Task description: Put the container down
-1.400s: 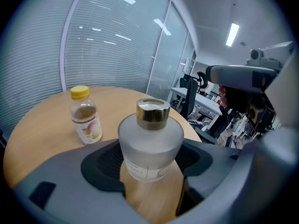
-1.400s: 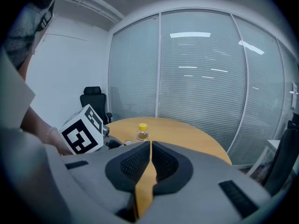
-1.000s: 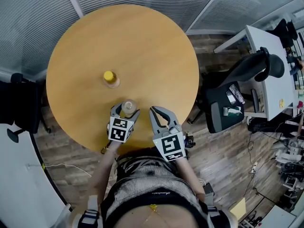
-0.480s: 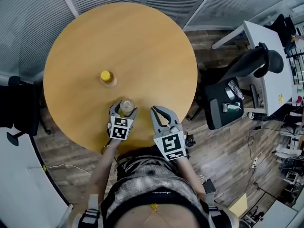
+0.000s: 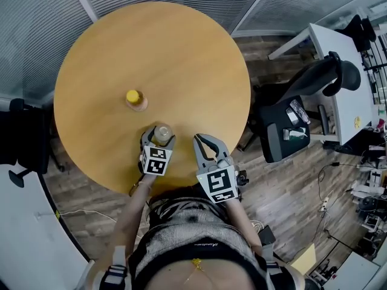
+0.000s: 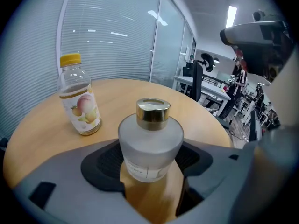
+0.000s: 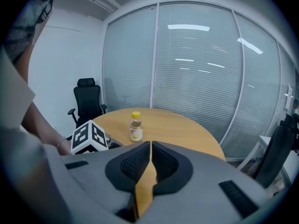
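Right now the frosted glass bottle [image 6: 149, 146] with the gold cap stands upright between the jaws of my left gripper [image 5: 157, 144], whose ribbed pads press in on both sides of its round body. It sits nearer me than the yellow-capped juice bottle [image 6: 79, 97] and a little to that bottle's right, with a clear stretch of round wooden table [image 5: 181, 59] between them. I cannot tell whether its base is already touching the wood or hanging just above it.

My right gripper [image 7: 150, 148] has its jaws pressed together on nothing. It is parked further right of the juice bottle, out past the left gripper, over the table edge closest to me.

To do this step well, I would bring the left gripper straight down and keep the neck vertical, until I am sure the base is flat on the table. Then I would part the jaws evenly, so neither pad drags the glass sideways. After that I would back off low and straight towards myself. That path stays away from the juice bottle and does not clip the gold cap.
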{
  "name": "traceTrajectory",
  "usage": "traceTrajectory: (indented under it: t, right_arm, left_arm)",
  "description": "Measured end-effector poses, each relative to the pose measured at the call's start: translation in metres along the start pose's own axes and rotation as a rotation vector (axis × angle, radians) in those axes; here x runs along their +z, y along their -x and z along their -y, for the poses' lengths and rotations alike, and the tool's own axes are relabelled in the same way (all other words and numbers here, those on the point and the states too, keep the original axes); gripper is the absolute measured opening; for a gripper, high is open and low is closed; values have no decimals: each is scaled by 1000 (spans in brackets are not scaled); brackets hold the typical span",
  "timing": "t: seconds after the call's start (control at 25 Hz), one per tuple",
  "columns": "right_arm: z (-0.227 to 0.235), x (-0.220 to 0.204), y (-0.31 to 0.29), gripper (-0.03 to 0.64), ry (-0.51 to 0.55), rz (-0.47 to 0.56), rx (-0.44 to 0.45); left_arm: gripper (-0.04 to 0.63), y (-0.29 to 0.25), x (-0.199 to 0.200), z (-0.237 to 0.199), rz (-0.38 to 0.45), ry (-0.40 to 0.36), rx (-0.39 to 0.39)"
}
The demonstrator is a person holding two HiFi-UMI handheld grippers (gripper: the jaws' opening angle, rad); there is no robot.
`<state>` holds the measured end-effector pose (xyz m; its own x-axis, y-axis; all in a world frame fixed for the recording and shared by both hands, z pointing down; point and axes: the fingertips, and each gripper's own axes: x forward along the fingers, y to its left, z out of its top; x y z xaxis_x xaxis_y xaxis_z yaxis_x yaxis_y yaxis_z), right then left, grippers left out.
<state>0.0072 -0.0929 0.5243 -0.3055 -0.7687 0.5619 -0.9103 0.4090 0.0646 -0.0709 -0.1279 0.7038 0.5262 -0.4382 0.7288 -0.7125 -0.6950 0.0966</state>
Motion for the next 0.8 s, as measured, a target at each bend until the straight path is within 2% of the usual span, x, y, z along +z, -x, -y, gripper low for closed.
traceTrajectory:
  t: [0.8]
  right_arm:
    - [3, -4, -2, 25, -6, -17, 7]
  left_arm:
    - [344, -6, -15, 4, -50, -105, 19]
